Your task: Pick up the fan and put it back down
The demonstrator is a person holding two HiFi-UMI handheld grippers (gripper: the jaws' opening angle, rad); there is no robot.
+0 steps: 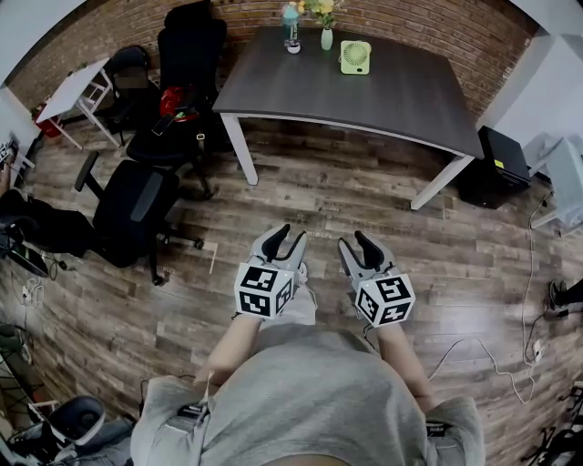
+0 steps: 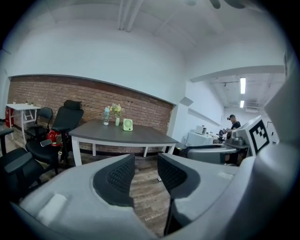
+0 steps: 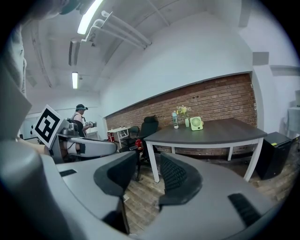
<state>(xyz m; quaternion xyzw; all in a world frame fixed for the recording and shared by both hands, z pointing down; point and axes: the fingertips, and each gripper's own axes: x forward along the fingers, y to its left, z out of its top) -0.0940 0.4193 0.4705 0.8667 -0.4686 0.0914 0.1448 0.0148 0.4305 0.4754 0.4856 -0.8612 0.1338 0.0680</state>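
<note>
Wood-plank flooring (image 1: 364, 196) lies in a wide open stretch between the person and the brick wall (image 1: 118, 41). Off to the left, a small white table (image 1: 73, 91) and black swivel chairs (image 1: 137, 205) crowd the corner and narrow the way on that side. Next along, the dark, matte-topped bench (image 1: 364, 105) stands on white legs against the bricks. Near its far edge sit a bottle (image 1: 291, 27), a pale vase (image 1: 327, 38) of flowers and the fan (image 1: 355, 56). The fan is a boxy, light green thing with rounded corners and a round grille, upright, well apart from both grippers. Low in front of the person, the left gripper (image 1: 289, 237) has its ribbed dark pads parted, with only floor showing between them. The right gripper (image 1: 355, 242) beside it is the same and holds nothing. A black box (image 1: 501, 159) sits on the floor by the bench's right end, and thin cables (image 1: 492, 359) trail further right.
</note>
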